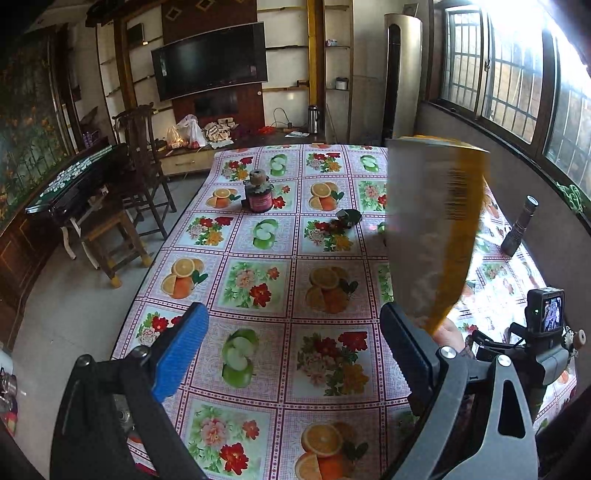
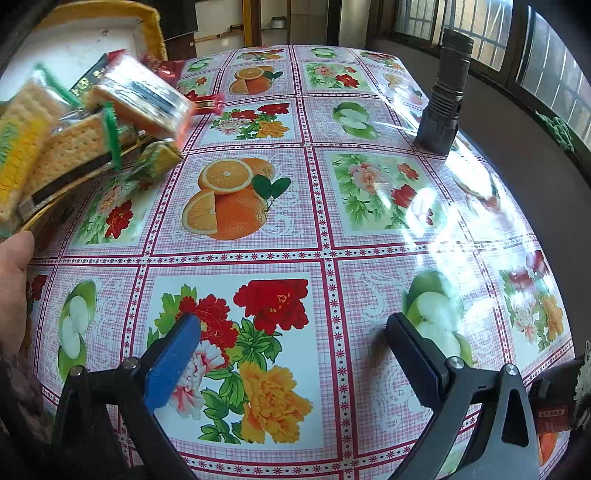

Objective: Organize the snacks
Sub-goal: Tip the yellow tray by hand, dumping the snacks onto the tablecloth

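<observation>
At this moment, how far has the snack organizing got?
Nothing looks sorted yet. A tilted yellow-rimmed box, held by a hand, is spilling blurred cracker packets toward the fruit-print tablecloth. Both the left gripper and right gripper are open and empty. All arranging remains.

I am in a home living room: a wall-mounted television (image 1: 209,61) hangs at upper centre, carved wooden chairs (image 1: 142,166) and a mahjong table (image 1: 70,177) sit at left, barred windows (image 1: 517,74) fill the upper right, and a fruit-and-flower tablecloth (image 1: 266,280) covers the table before me.
</observation>
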